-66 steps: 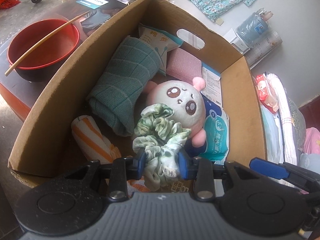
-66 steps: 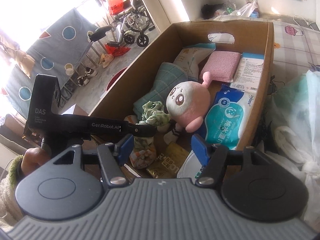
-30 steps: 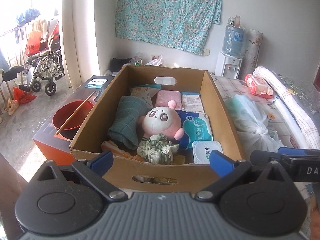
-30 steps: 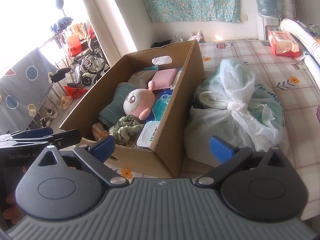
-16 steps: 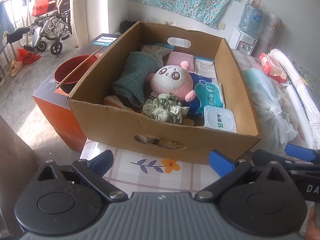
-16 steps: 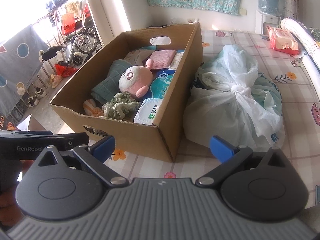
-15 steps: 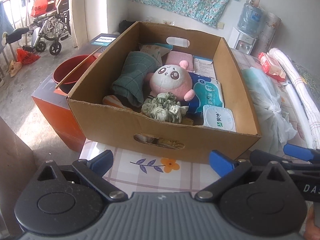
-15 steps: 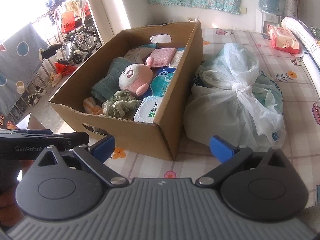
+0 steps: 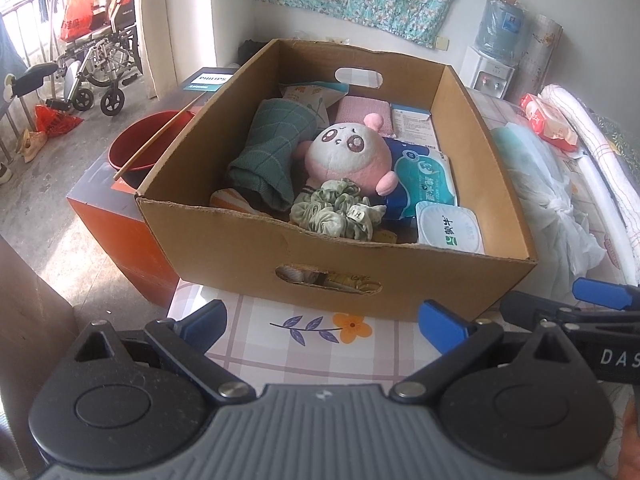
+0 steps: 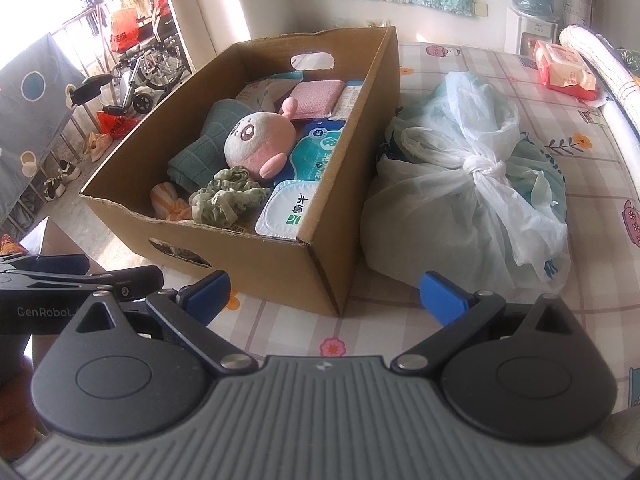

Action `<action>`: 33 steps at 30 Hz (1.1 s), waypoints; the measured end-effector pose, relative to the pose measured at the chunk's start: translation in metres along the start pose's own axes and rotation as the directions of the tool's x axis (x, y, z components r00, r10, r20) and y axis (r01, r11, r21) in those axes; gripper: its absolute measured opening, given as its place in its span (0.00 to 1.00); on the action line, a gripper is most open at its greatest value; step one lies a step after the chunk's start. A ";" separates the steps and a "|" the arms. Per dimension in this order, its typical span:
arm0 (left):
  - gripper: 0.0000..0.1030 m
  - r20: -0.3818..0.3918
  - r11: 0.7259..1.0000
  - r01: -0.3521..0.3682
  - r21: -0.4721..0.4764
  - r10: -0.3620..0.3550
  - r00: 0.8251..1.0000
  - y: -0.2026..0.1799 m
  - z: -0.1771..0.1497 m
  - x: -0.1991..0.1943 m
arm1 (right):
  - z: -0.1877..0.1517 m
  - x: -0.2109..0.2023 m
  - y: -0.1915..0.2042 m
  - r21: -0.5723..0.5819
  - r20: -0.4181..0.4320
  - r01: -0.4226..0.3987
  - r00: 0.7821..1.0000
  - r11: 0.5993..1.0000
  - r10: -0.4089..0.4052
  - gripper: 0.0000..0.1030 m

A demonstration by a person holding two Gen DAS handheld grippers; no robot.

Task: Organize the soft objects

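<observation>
- Holding both tools short of the open brown cardboard box (image 9: 332,268), we keep the left gripper (image 9: 323,322) spread wide, its blue-tipped fingers (image 9: 206,320) released and grasping nothing.
- We hold the right gripper (image 10: 326,296) likewise parted and empty, near the box's near right corner; its blue tip also shows at the right edge of the left wrist view.
- We see the box resting on a checked, flower-printed cloth surface (image 10: 440,56), with a slot handle cut in its near wall.
- Inside, near the front wall, lies the green floral fabric scrunchie (image 9: 338,214), touching the round pink-and-white plush toy (image 9: 348,156) just beyond it.
- We find the rolled teal waffle-weave towel (image 9: 272,152) to the left of the plush, and an orange-and-white striped cloth bundle (image 10: 170,202) in the near left corner.
- To the right lie a teal wet-wipe pack (image 9: 426,182) and a white sealed tub (image 9: 450,230); a pink knitted cloth (image 9: 360,110) lies at the far end.
- A knotted translucent white plastic bag (image 10: 472,184) sits just right of the box.
- A red plastic basin (image 9: 140,148) with a wooden stick stands left of the box.
</observation>
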State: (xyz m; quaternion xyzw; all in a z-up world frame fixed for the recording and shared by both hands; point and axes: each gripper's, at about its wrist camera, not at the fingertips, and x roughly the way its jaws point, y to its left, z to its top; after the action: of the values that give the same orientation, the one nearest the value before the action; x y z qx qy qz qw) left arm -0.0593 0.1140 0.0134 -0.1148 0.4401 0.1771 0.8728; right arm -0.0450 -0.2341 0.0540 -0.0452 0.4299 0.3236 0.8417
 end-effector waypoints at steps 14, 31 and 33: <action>0.99 -0.004 1.000 -0.013 0.001 0.013 1.000 0.002 0.000 0.003 | 0.002 0.005 0.003 -0.011 -0.011 0.004 1.000 1.000 -0.004 0.99; 0.98 -0.006 1.000 -0.013 0.001 0.013 1.000 0.002 0.000 0.003 | 0.001 0.006 0.002 -0.007 -0.015 0.002 1.000 1.000 -0.002 0.99; 0.98 -0.009 1.000 -0.013 -0.001 0.013 1.000 0.002 -0.001 0.003 | 0.001 0.007 0.002 -0.006 -0.016 0.002 1.000 1.000 -0.002 0.99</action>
State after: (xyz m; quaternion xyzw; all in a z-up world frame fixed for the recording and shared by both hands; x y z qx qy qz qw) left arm -0.0593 0.1158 0.0106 -0.1133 0.4446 0.1826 0.8696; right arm -0.0426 -0.2287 0.0498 -0.0507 0.4357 0.3235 0.8385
